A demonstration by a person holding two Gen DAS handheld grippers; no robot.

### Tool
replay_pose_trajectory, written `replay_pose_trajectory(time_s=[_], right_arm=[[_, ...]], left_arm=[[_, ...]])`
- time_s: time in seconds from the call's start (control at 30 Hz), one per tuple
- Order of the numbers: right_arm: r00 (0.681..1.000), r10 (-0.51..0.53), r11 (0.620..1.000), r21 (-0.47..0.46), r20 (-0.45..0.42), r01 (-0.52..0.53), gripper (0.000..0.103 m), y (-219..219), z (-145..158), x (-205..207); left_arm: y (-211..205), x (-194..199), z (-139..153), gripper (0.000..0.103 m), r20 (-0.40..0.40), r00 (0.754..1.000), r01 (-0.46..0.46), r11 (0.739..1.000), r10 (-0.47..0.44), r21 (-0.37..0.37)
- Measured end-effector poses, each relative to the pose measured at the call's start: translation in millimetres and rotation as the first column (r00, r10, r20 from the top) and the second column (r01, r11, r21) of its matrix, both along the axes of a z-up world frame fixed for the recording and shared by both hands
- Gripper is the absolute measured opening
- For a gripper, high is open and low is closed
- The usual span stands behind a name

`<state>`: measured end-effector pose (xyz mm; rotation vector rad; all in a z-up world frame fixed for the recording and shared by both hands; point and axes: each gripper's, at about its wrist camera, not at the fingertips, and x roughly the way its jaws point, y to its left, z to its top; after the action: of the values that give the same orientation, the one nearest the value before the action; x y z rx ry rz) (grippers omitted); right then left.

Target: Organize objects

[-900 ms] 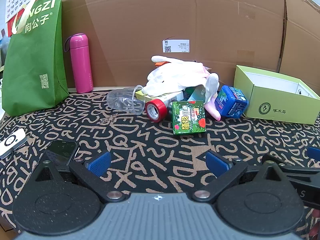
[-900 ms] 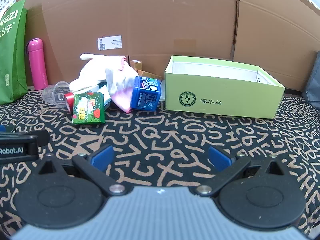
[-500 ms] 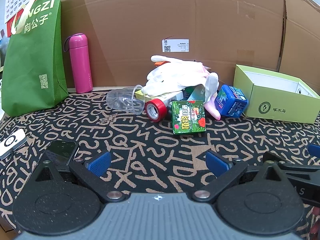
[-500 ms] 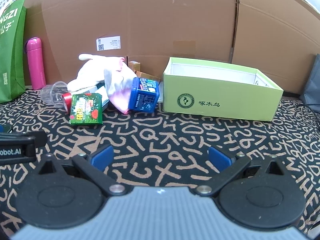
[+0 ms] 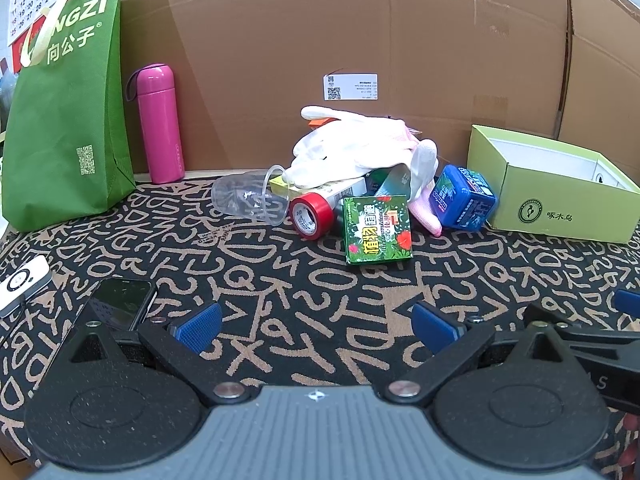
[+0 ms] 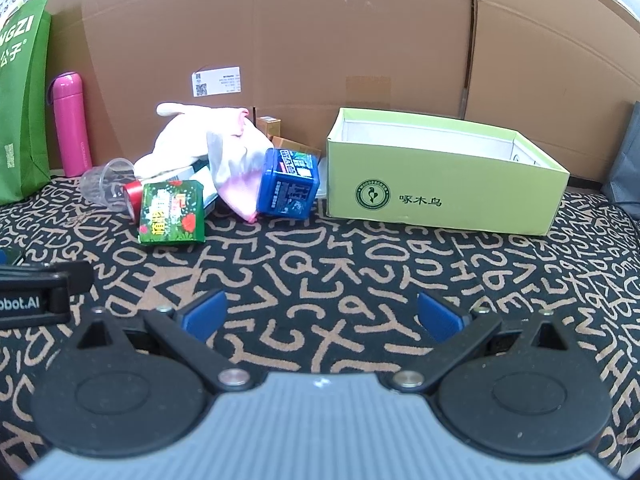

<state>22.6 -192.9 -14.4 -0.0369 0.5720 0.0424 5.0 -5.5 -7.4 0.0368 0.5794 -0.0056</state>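
Note:
A heap of objects lies at the back of the patterned cloth: white gloves (image 5: 352,144) (image 6: 200,140) on top, a green printed box (image 5: 378,229) (image 6: 172,212) in front, a red tape roll (image 5: 312,214) (image 6: 134,192), a tipped clear plastic cup (image 5: 250,200) (image 6: 106,184) and a blue box (image 5: 462,196) (image 6: 288,184). An open light-green shoe box (image 5: 560,212) (image 6: 440,196) stands to their right, its inside mostly hidden. My left gripper (image 5: 316,324) and right gripper (image 6: 320,316) both stand open, low over the cloth, well short of the heap, with nothing between their fingers.
A green tote bag (image 5: 64,120) and a pink flask (image 5: 158,124) stand at the back left before a cardboard wall (image 5: 360,40). A dark phone (image 5: 120,304) and a white device (image 5: 20,286) lie near my left gripper. A grey bag (image 6: 626,168) is at far right.
The right wrist view has shifted slightly, with the heap and shoe box sliding a little left and back. The left view is practically unchanged. Both grippers stay open.

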Motion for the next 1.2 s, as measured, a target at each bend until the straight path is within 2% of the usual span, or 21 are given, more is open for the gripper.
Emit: replay_pose_trajectory(time_s=[0.43,0.73,0.83,1.0,1.13,1.2], right_arm=[[1.000,0.014,1.000,0.006,-0.018,-0.014,0.103,0,-7,4],[0.985,0.173,0.975,0.141,0.015,-0.174,0.103,4,-11,21],[0.964,0.265,0.951,0.171,-0.022,-0.257,0.103,16,-13,35],[0.965,0.258,0.962,0.111,-0.052,-0.251,0.103,48,-15,60],[0.956,0.290,0.946,0.165,-0.054,-0.278,0.103,67,-16,84],[0.953,0.294,0.946,0.162,-0.067,-0.280,0.103,80,-19,103]], left_arm=[[1,3,-5,0.103,-0.006,1.000,0.020,1.000,-0.020,-0.004],[34,21,-5,0.103,0.014,0.999,0.048,0.994,-0.047,-0.095],[46,34,-2,0.103,0.016,0.999,0.042,0.993,-0.040,-0.108],[63,56,1,0.103,0.020,1.000,0.026,0.992,-0.024,-0.126],[68,73,5,0.103,0.019,0.999,0.028,0.992,-0.026,-0.120],[70,79,7,0.103,0.025,0.999,0.030,0.992,-0.027,-0.119]])
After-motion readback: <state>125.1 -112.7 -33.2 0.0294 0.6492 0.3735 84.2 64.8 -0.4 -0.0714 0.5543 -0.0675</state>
